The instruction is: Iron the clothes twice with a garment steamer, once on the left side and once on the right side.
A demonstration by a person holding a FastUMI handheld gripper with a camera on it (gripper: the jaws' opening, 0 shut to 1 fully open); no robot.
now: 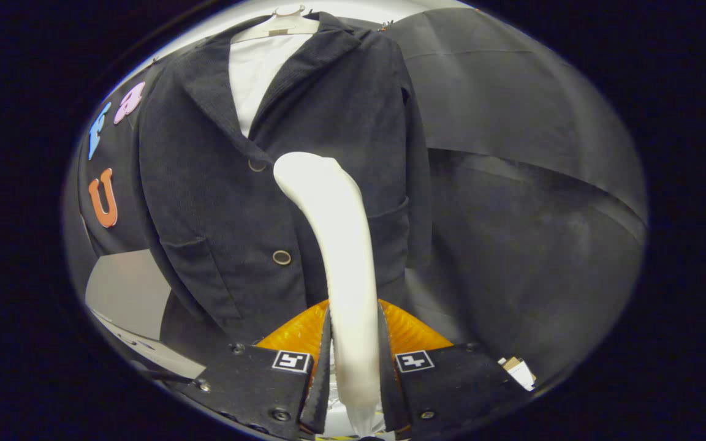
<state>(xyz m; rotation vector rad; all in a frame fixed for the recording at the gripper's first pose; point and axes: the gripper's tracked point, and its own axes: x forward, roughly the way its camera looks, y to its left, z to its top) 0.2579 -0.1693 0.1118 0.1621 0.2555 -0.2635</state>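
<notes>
A dark corduroy jacket (206,184) hangs on a pale hanger (279,24) over a white shirt (258,67), facing me. My gripper (355,343) is shut on the white garment steamer (341,245), both orange-backed fingers (295,334) pressing its handle. The steamer rises from between the fingers and curves forward. Its head sits close to the jacket's front, just right of the button line, near the upper button (257,165). Whether the head touches the cloth I cannot tell. A lower button (281,257) lies left of the handle.
Black cloth (531,214) forms the booth wall behind and to the right of the jacket. A grey panel (126,294) stands low on the left, beside the jacket's hem. A small cardboard-coloured tag (517,369) sits by the right finger's base.
</notes>
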